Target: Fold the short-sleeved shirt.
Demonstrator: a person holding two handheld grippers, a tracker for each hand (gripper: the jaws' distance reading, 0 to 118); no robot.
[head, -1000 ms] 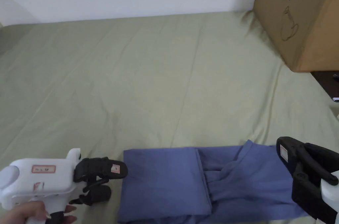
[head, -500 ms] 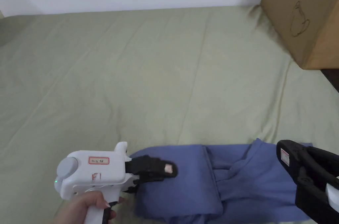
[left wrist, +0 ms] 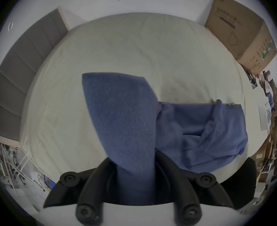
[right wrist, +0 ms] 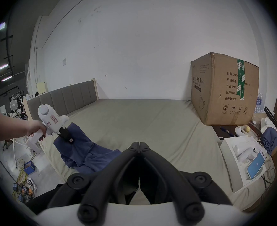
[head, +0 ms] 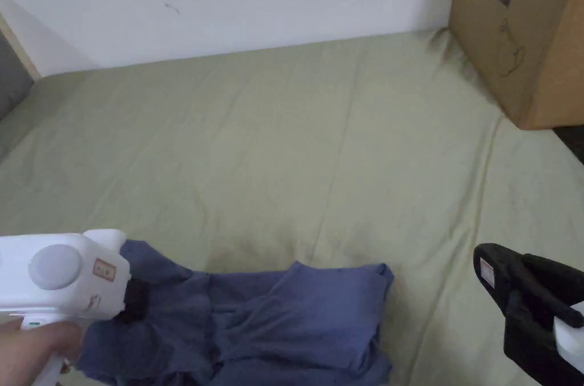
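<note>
Since the earlier frame the left claw (head: 136, 304) has closed on the shirt (head: 296, 319) and dragged it leftward, bunching the fold. Both jaws are clamped on a raised flap of blue fabric, confirmed in the left gripper view. The shirt lies crumpled at the bed's (head: 285, 136) near edge. The right claw (right wrist: 139, 145) is together, empty, held apart from the shirt. The cardboard box (head: 519, 28) is sealed; contents cannot be told. The right gripper view adds a phone (right wrist: 255, 164) on a white tray (right wrist: 229, 149).
</note>
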